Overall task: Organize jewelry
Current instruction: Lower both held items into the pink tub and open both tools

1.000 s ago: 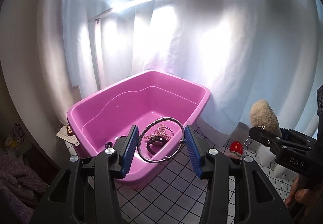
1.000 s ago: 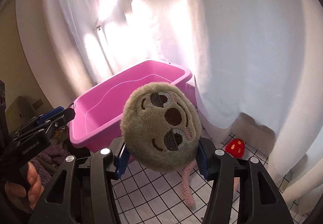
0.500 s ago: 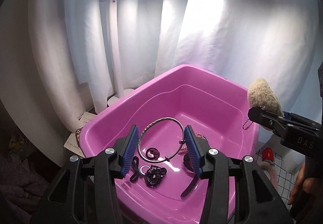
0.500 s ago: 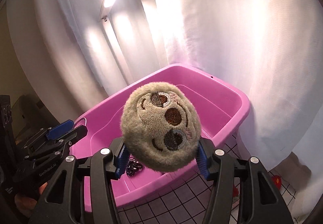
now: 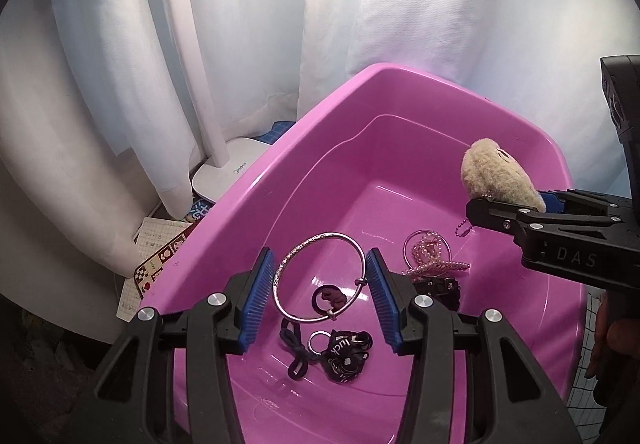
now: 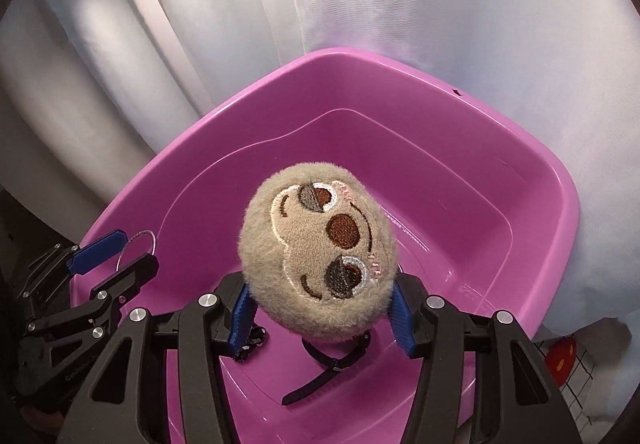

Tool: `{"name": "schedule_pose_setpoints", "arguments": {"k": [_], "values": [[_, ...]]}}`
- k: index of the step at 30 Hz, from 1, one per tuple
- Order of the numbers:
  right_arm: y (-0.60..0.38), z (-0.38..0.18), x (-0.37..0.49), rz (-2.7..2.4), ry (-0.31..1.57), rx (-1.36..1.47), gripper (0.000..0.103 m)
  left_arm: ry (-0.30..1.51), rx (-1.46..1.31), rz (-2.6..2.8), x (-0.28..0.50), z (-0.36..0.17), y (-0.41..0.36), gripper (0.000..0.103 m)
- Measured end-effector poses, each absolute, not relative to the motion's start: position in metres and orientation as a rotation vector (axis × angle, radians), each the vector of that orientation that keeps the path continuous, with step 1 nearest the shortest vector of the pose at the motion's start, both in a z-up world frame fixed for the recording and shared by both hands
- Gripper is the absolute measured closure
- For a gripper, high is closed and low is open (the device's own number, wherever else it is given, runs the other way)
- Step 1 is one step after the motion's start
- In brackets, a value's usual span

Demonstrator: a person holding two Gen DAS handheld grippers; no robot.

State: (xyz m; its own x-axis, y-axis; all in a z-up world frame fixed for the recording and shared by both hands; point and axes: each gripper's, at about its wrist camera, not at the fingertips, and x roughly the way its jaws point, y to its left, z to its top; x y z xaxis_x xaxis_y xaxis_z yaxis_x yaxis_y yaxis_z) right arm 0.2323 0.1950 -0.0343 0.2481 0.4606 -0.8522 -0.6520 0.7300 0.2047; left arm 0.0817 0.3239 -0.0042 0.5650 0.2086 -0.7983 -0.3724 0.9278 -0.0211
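Between the blue pads of the left gripper (image 5: 320, 294), a silver bangle (image 5: 320, 276) is being held across its width, hanging over the near end of the pink plastic tub (image 5: 400, 92); the fingers are clenching it by opposite sides of the hoop. It is looking thin, stiff and smooth, so a hold across the ring is probably the right one, though the metal could slip or swing on the ribbed pads. Below it on the tub floor are lying a dark hair tie (image 5: 332, 296), a black cord (image 5: 296, 348), a black charm on a key ring (image 5: 344, 354) and a tangle of pink pearl beads with a ring (image 5: 430, 258). Over the far right of the tub, the right gripper (image 6: 320, 308) is gripping a plush sloth-face keychain (image 6: 318, 256), its fingers pressing into the fur on both sides; the plush is looking soft and light and should tolerate a firm squeeze. A small ball chain (image 5: 464, 228) is dangling from it. Beyond the tub, a white lamp base (image 5: 224, 174) is standing against white curtains (image 5: 100, 64).
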Motion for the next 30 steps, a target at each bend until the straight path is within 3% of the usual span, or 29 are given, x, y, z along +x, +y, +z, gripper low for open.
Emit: {"name": "schedule_pose_setpoints", "arguments": {"k": [7, 9, 11, 30], "values": [[0.208, -0.044, 0.242, 0.729, 1.123, -0.235, 0.045, 0.957, -0.178, 0.34, 0.092, -0.008, 0.332, 0.051], [0.21, -0.043, 0.244, 0.721, 1.121, -0.245, 0.034, 0.959, -0.176, 0.336, 0.093, -0.006, 0.332, 0.027], [0.213, -0.042, 0.244, 0.707, 1.111, -0.266, 0.03, 0.94, -0.154, 0.339, 0.092, -0.001, 0.33, 0.02], [0.201, -0.026, 0.236, 0.695, 1.077, -0.191, 0.029, 0.92, -0.105, 0.339, 0.085, 0.009, 0.326, 0.014]]}}
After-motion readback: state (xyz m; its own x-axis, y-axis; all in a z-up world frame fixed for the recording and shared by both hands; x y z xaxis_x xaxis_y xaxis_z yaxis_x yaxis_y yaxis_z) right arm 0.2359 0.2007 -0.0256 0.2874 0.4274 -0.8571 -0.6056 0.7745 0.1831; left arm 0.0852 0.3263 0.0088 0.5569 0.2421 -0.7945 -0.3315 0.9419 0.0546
